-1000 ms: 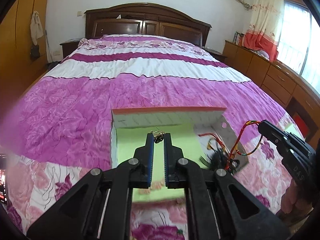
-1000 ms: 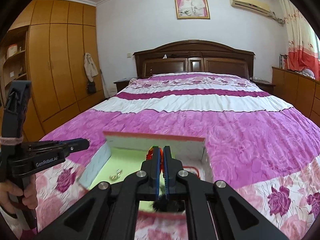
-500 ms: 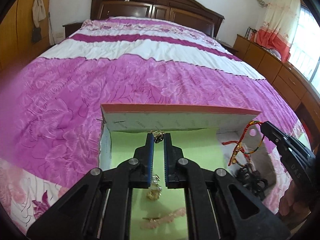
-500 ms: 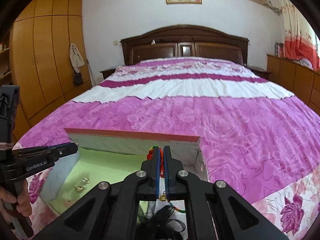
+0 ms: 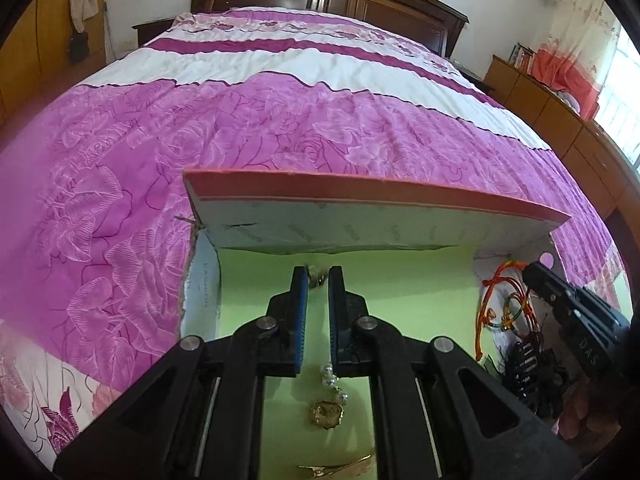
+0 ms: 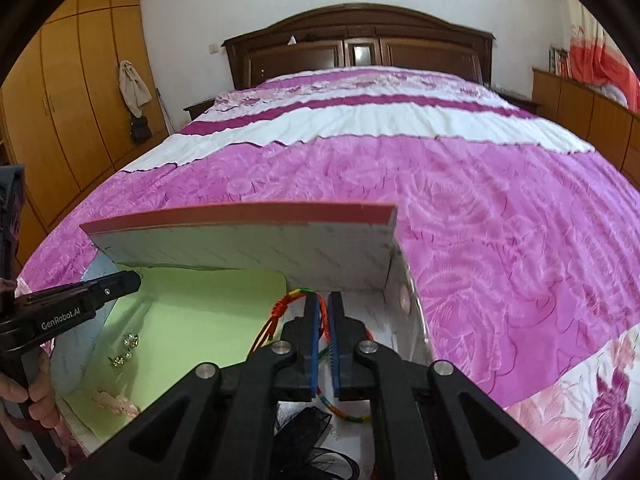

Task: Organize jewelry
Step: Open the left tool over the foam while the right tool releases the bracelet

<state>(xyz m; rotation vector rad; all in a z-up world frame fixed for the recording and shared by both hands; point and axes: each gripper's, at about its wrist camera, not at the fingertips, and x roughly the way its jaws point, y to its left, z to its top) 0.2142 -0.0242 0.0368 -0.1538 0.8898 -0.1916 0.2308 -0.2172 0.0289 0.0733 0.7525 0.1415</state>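
An open box (image 5: pixel 360 200) with a red rim and a green-lined floor (image 5: pixel 400 288) lies on the bed. My left gripper (image 5: pixel 318 280) is shut on a small gold ornament (image 5: pixel 319 279) low inside the box, near its back wall. My right gripper (image 6: pixel 324 306) is shut on a red and multicoloured cord bracelet (image 6: pixel 292 300) over the box's white right part; it also shows in the left wrist view (image 5: pixel 496 304). A pearl and gold brooch (image 5: pixel 328 412) lies on the green floor under my left gripper.
Earrings (image 6: pixel 130 340) and a pink hair clip (image 6: pixel 116 404) lie on the green liner (image 6: pixel 200 312). Black hair accessories (image 5: pixel 528 364) sit in the right part of the box. The pink floral bedspread (image 5: pixel 280 120) surrounds the box. A wooden wardrobe stands left, a dresser right.
Both grippers have come down and forward into the box, each still holding its piece. The box now fills more of both views.
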